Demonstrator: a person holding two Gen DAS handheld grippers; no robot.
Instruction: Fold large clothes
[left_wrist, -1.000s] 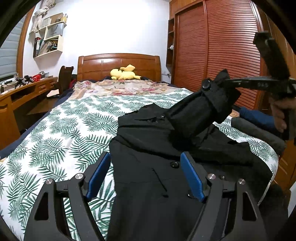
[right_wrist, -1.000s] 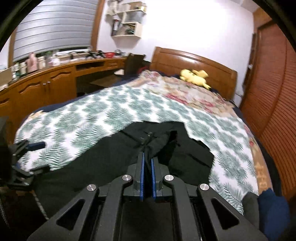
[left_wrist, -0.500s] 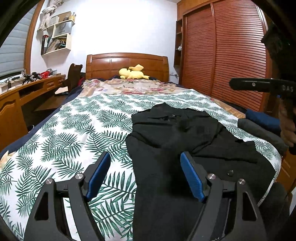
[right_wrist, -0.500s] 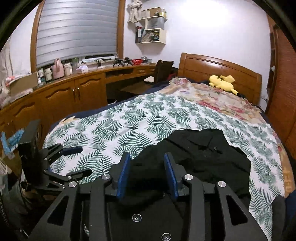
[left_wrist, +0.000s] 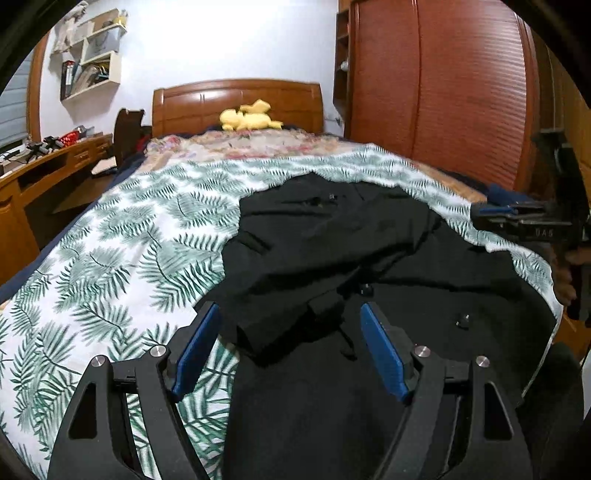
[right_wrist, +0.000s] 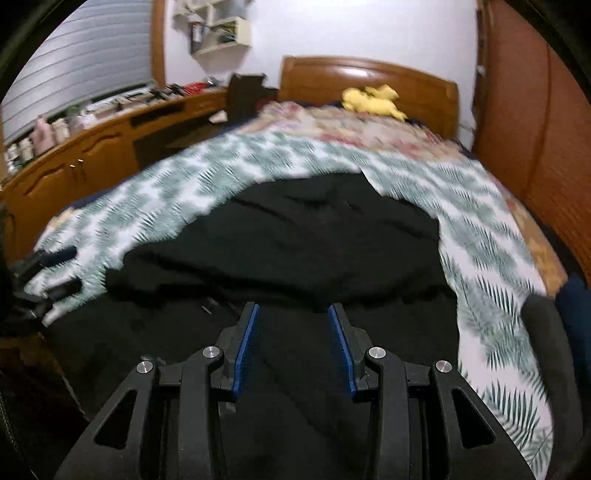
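Observation:
A large black buttoned garment (left_wrist: 369, 258) lies on the leaf-print bedspread (left_wrist: 122, 258), with one sleeve folded across its front. It also fills the middle of the right wrist view (right_wrist: 295, 251). My left gripper (left_wrist: 290, 339) is open and empty, low over the garment's near left edge. My right gripper (right_wrist: 293, 332) is open and empty over the garment's lower part; it shows in the left wrist view (left_wrist: 491, 218) at the bed's right side. The left gripper shows at the left edge of the right wrist view (right_wrist: 55, 269).
A yellow plush toy (left_wrist: 247, 118) lies by the wooden headboard (left_wrist: 236, 99). A wooden desk (right_wrist: 92, 147) runs along the left wall, a slatted wardrobe (left_wrist: 443, 92) along the right. Dark folded clothes (right_wrist: 554, 321) sit at the bed's right corner.
My right gripper let go of the black sleeve, which now lies across the garment, then opened wider and dropped toward the garment. My left gripper stayed open and moved closer to the garment's left edge.

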